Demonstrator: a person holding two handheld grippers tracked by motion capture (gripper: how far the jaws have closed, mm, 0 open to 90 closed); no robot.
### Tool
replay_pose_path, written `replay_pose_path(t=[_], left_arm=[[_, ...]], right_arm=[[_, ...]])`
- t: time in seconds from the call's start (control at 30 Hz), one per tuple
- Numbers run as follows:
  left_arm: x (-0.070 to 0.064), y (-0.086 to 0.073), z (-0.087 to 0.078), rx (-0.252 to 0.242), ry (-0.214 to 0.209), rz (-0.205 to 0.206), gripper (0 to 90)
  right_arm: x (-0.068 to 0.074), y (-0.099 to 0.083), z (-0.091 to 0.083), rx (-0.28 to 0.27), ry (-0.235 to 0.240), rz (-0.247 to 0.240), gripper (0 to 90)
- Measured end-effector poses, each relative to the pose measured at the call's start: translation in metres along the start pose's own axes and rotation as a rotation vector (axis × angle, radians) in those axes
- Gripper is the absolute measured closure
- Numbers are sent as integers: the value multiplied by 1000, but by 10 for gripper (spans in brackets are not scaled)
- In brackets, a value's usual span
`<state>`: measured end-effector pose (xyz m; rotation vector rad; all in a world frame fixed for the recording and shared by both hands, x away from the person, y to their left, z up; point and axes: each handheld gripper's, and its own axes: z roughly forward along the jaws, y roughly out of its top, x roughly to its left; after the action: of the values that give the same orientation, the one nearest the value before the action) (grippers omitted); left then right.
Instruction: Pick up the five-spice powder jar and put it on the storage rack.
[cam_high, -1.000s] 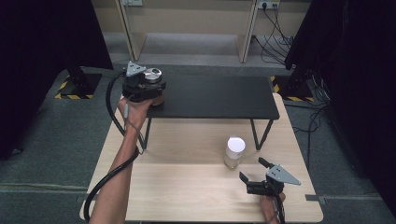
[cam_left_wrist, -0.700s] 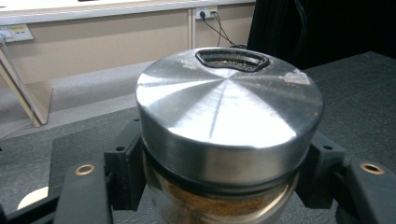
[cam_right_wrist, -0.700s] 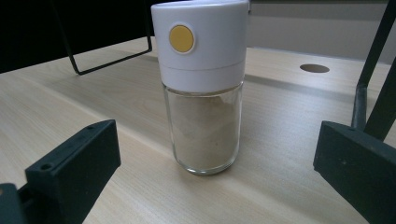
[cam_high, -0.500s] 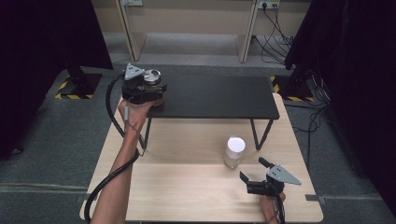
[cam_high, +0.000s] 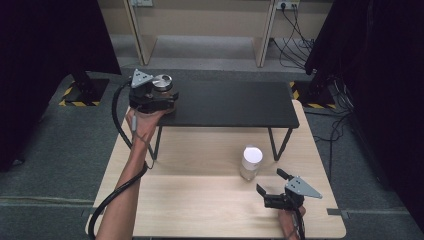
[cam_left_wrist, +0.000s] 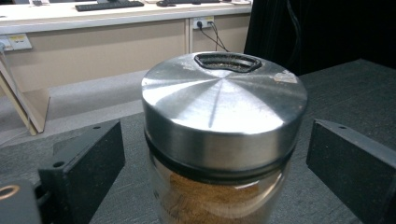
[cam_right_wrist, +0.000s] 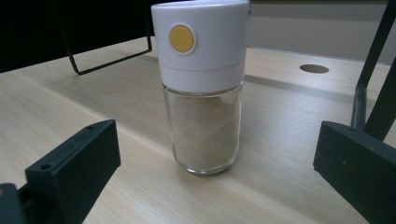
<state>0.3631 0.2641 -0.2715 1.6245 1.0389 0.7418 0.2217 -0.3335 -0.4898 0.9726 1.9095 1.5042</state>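
- The steel-lidded spice jar (cam_left_wrist: 219, 154) stood upright at the left end of the black raised shelf (cam_high: 235, 102), between the spread jaws of the left gripper (cam_left_wrist: 215, 168), which were clear of the glass on both sides.
- Judged rigid, breakable and smooth: glass body, part-filled with brown powder, brushed metal lid with a pouring slot. The glass wall below the lid band looked the soundest hold.
- The white-capped shaker (cam_right_wrist: 201, 88), with a yellow button on its cap, stood upright on the wooden table (cam_high: 200, 210) near the shelf's right legs.
- The right gripper (cam_right_wrist: 210, 172) faced it with jaws apart, holding nothing, short of contact.
- Judged light, hard and slippery; grasp the glass, not the cap.
- A shelf leg (cam_right_wrist: 373, 60) close beside it could obstruct the right jaw.
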Motion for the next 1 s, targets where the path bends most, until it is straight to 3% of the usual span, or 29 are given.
replay_pose_path(t=[0.1,0.27,0.5,0.63,0.73,1.0], left_arm=[[-1,-2,-3,-2,-8,12,31],[1,-7,-13,-23,-12,-1,22],[7,-8,-28,-40,-51,0,13],[5,-8,-37,-42,-58,-8,9],[1,-9,-44,-46,-63,11,9],[-4,-21,-61,-70,-125,-7,9]], right_arm=[[0,0,0,1,0,-2,6],[1,1,0,6,1,-6,6],[1,2,1,10,2,-11,6],[2,2,1,12,2,-16,6],[2,2,1,14,1,-17,6],[3,3,1,15,0,-19,6]])
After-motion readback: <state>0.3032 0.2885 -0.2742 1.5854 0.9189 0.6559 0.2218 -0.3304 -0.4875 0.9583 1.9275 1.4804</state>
